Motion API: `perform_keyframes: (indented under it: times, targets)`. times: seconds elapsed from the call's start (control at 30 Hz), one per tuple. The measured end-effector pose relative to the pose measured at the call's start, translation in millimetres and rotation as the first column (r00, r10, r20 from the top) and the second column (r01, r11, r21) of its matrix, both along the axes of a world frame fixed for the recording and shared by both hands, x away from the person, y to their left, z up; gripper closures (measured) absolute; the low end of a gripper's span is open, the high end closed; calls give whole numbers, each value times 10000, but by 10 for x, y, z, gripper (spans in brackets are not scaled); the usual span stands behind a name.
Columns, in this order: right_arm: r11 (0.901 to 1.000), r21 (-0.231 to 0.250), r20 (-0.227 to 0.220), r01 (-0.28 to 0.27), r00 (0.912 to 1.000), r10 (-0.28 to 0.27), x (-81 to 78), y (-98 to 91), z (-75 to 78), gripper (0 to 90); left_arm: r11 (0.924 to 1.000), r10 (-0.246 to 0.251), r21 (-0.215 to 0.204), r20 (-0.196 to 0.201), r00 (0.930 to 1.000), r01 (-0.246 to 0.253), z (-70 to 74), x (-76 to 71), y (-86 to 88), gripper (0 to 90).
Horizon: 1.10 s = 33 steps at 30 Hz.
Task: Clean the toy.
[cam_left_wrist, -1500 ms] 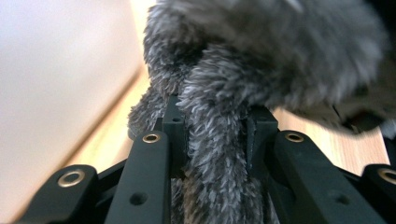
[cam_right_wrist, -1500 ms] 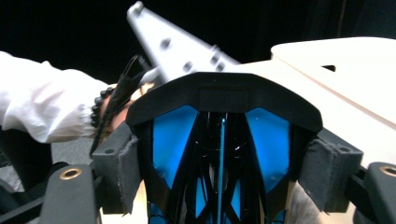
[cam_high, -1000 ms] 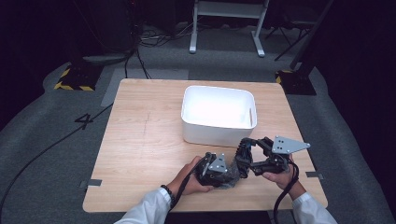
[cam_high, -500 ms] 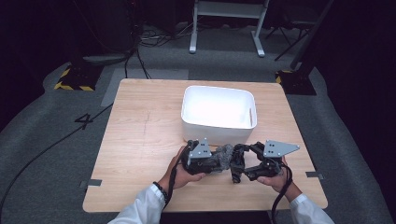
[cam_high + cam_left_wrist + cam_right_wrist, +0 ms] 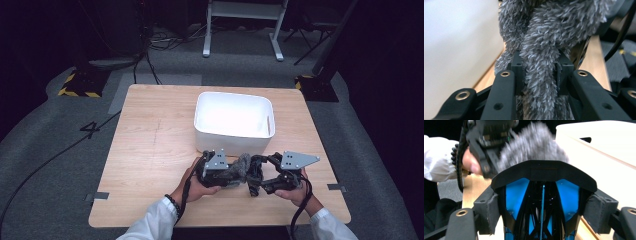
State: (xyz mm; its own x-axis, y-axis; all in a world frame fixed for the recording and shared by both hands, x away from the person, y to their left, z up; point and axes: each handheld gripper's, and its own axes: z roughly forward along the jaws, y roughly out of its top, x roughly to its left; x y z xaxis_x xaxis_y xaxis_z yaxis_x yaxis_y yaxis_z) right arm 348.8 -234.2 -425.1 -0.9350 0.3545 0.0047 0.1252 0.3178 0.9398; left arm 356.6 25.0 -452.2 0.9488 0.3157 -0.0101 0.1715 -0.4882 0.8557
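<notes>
Shifted leftward along tabletop (image 5: 150,150): left gripper (image 5: 227,172) clamped on grey fuzzy cloth strip (image 5: 541,50), right gripper (image 5: 260,182) gripping black-and-blue plastic object (image 5: 542,202); pulling apart likely underway.

Recording lab, dark room, floor cables (image 5: 150,75), hazard tape (image 5: 77,92) (yellow-black), numbered floor

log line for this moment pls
left gripper: shut on grey fuzzy piece | right gripper: shut on black-and-blue object | white bin: behind both
</notes>
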Motion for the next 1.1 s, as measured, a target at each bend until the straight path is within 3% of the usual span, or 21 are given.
perform_keyframes:
  times: [0.07, 0.13, 0.33, 0.4, 0.53, 0.6, 0.67, 0.8, 0.93, 1.1]
  targets:
    - [10000, 75, 6, -4, 10000, 4, -1, -8, 8, 254, 9978, -131, 644, -81, 9999, 136, -81, -1, -72, 682]
    - [9999, 156, 37, -57, 10000, 57, -11, -12, 23, 254, 9949, -385, 929, -224, 9990, 404, -159, -6, -140, 682]
    - [9999, 164, 95, 18, 10000, -20, -27, -38, 46, 254, 9848, -1029, 1364, -406, 9939, 1075, -229, -71, -249, 683]
    - [9998, 192, 22, 58, 10000, -59, -22, -51, 38, 254, 9869, -1024, 1213, -384, 9940, 1063, -205, -72, -227, 682]
    - [9996, 272, -92, -80, 9999, 82, -24, -46, 28, 254, 9988, -401, 272, -335, 9986, 410, -87, -29, -108, 683]
    - [9997, 196, -100, -164, 9998, 166, -31, -21, 19, 254, 9994, -4, -342, -291, 9996, -6, -26, 11, -32, 683]
    - [9996, 161, -116, -247, 9996, 249, -38, 8, 7, 254, 9977, 252, -620, -230, 9994, -265, 7, 34, 12, 684]
    - [9992, 172, -132, -356, 9993, 358, -45, 48, 2, 254, 9957, 634, -673, -103, 9979, -639, 0, 63, 12, 685]
    - [9986, 317, -121, -422, 9990, 426, -49, 55, 16, 254, 9972, 524, -525, -153, 9985, -531, -45, 73, -80, 687]
    - [9969, 527, -77, -591, 9982, 596, -59, 67, 42, 254, 9990, 438, 25, -491, 9978, -438, -171, 99, -204, 687]
